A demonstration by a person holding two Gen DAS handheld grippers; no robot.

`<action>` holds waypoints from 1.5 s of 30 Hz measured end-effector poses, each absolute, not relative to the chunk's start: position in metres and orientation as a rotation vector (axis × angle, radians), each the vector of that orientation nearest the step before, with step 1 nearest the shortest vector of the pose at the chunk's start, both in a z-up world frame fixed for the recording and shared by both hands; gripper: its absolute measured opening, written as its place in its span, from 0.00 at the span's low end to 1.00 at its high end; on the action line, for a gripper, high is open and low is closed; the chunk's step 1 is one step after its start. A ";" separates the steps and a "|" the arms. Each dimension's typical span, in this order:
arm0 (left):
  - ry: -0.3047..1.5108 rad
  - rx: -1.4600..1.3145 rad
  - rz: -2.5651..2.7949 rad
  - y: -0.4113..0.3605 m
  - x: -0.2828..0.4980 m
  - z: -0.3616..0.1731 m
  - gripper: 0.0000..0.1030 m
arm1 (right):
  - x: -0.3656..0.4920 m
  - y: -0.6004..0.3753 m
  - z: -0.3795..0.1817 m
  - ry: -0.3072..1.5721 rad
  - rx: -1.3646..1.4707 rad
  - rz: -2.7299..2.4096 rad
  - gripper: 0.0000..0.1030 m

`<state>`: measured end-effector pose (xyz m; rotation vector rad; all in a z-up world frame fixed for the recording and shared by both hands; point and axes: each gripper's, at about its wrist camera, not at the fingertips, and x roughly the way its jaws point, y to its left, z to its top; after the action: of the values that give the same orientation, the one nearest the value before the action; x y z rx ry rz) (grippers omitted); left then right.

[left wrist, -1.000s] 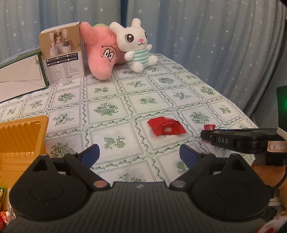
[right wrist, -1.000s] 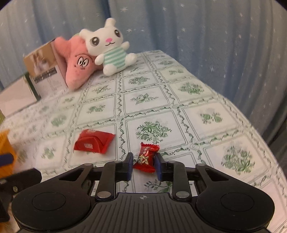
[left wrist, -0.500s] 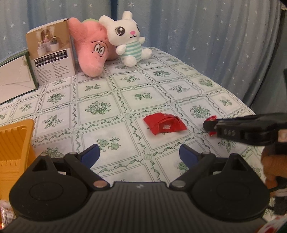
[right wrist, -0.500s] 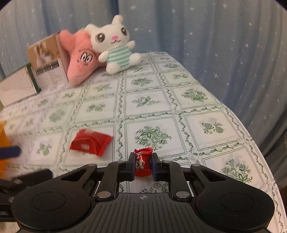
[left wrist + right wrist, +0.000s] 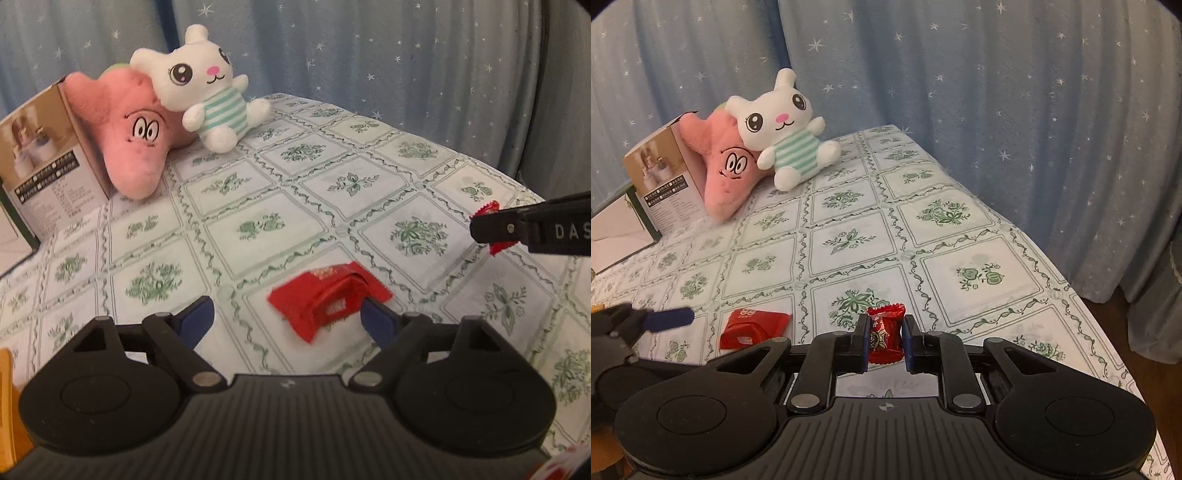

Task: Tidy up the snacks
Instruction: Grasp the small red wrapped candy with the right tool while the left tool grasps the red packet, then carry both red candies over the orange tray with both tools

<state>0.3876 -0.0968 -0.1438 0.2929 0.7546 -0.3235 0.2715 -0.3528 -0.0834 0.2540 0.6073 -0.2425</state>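
1. Two red snacks: a flat packet (image 5: pixel 328 301) on the bench (image 5: pixel 258 229); one wrapped candy (image 5: pixel 885 332).
2. Right gripper (image 5: pixel 885 341): jaws clamped on the candy, held above the bench near its right edge.
3. Left gripper (image 5: pixel 284 319): jaws spread wide, packet between them.
4. Two plush toys, rabbit (image 5: pixel 205 85) and pink star (image 5: pixel 136 133), plus one box (image 5: pixel 48 147) at the far side; open cloth between.

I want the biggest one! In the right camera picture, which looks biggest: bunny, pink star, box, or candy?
1. Bunny and pink star: look alike, unsure.
2. Box, partly hidden.
3. Candy, smallest-looking, though nearest, pinched in the right gripper.
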 end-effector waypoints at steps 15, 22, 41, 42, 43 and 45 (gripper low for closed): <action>0.832 0.236 -0.489 -0.105 0.420 -0.144 0.42 | 0.278 -0.349 -0.086 0.618 0.260 -0.225 0.17; 0.870 0.186 -0.470 -0.107 0.419 -0.141 0.25 | 0.279 -0.348 -0.088 0.623 0.263 -0.222 0.17; 0.857 -0.074 -0.241 -0.054 0.287 -0.106 0.23 | 0.220 -0.295 -0.077 0.627 0.270 -0.120 0.17; 0.857 -0.084 -0.233 -0.050 0.279 -0.102 0.23 | 0.212 -0.287 -0.078 0.628 0.261 -0.119 0.17; 0.856 -0.092 -0.224 -0.045 0.270 -0.099 0.23 | 0.205 -0.281 -0.078 0.630 0.252 -0.122 0.17; 0.854 -0.104 -0.214 -0.039 0.253 -0.093 0.23 | 0.188 -0.269 -0.078 0.632 0.254 -0.122 0.17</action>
<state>0.2526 -0.0392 -0.0927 -0.1037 0.8543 -0.2139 0.1877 -0.2693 -0.0779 0.2538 0.6316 -0.1219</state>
